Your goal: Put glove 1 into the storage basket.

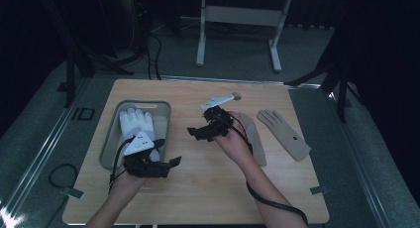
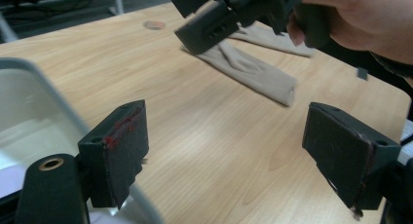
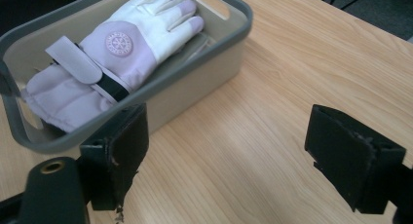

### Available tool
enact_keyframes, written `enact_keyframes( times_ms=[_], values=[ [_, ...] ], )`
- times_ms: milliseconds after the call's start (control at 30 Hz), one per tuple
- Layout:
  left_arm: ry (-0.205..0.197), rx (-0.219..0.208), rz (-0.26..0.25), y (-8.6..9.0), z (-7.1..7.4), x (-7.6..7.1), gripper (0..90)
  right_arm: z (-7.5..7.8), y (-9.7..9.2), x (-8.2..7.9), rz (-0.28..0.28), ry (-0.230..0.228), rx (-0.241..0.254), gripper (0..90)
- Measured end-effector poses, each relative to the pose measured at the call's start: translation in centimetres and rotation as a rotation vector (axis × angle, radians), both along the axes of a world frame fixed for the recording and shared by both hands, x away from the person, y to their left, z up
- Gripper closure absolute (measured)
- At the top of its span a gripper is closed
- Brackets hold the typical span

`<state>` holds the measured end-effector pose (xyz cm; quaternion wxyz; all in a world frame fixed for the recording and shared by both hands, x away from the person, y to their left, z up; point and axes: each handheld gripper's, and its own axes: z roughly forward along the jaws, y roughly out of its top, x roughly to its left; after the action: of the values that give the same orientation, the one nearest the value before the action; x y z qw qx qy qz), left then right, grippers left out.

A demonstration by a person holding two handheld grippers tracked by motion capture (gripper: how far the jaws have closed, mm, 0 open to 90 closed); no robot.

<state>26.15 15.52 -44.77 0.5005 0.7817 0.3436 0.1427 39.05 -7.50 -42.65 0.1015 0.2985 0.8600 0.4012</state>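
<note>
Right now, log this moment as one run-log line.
left claw: open, empty | right claw: open, empty | white glove: in grey bin | beige gloves: on table

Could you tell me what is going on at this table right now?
A person holds a gripper in each hand over a wooden table. A white and lilac winter glove lies in a grey bin. Two beige gloves lie on the table to the right. The left gripper, beside the bin, and the right gripper, near the beige gloves, are both open and hold nothing.
</note>
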Motion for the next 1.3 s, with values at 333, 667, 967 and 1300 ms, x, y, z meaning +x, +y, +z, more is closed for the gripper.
enact_keyframes(
  times_ms=[333,667,967,1300],
  values=[
    [0.023,-0.017,-0.101,-3.0,-1.5,0.1,17.2,-0.8,-4.1,-0.4,-0.038,0.001,0.02,14.9],
    [0.037,-0.002,-0.168,-5.5,-3.5,0.0,17.1,-2.4,-7.4,-0.8,-0.065,-0.002,0.003,14.9],
    [0.039,0.012,-0.207,-7.0,-5.6,0.2,17.1,-4.2,-10.4,-1.3,-0.093,0.013,0.043,13.7],
    [0.027,0.022,-0.209,-7.8,-7.8,0.7,17.0,-6.0,-13.2,-2.0,-0.121,0.004,0.029,13.1]
  ],
)
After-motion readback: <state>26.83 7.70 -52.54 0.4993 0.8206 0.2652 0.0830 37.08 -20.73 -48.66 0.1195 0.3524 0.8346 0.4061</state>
